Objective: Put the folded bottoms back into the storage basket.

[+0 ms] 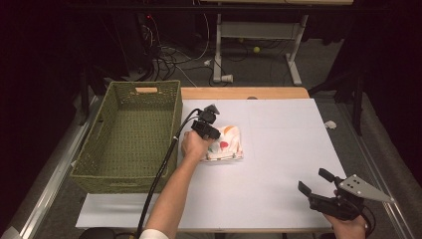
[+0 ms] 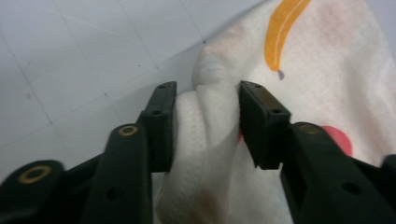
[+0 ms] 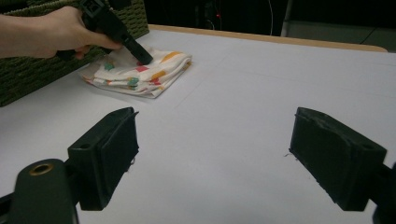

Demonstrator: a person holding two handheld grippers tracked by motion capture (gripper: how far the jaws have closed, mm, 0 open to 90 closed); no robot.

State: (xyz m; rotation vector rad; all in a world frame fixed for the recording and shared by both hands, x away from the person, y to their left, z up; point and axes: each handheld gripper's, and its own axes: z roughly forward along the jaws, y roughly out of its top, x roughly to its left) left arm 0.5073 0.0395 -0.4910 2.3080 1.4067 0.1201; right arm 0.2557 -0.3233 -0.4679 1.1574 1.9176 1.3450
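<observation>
Nearest to the person, the right gripper (image 1: 315, 182) waits low on the white table (image 1: 288, 149), near its front right corner. Its jaws are wide apart and nothing is between them. A bit farther in, near the middle of the table, lies a folded cloth (image 1: 226, 143). It is white with little patches of orange, red and green. The left gripper (image 2: 208, 107) points down at the cloth's left side, and its jaws are squeezed on a bunched fold of the cloth, with the fabric puffing up between the two black pads. Just to the left of the cloth sits a green woven basket (image 1: 130, 133), with a wooden handle (image 1: 146, 90) at its far end. Behind the table, the floor is dark, with cables and the white legs of another table. The job in hand looks like picking up the cloth, and my guess is it goes into the basket. To do that well, the left gripper should keep its squeeze firm, because the fold is thick and soft and could slip out. It should lift straight up first, so the cloth clears the basket's tall wall, and then move over the basket.
</observation>
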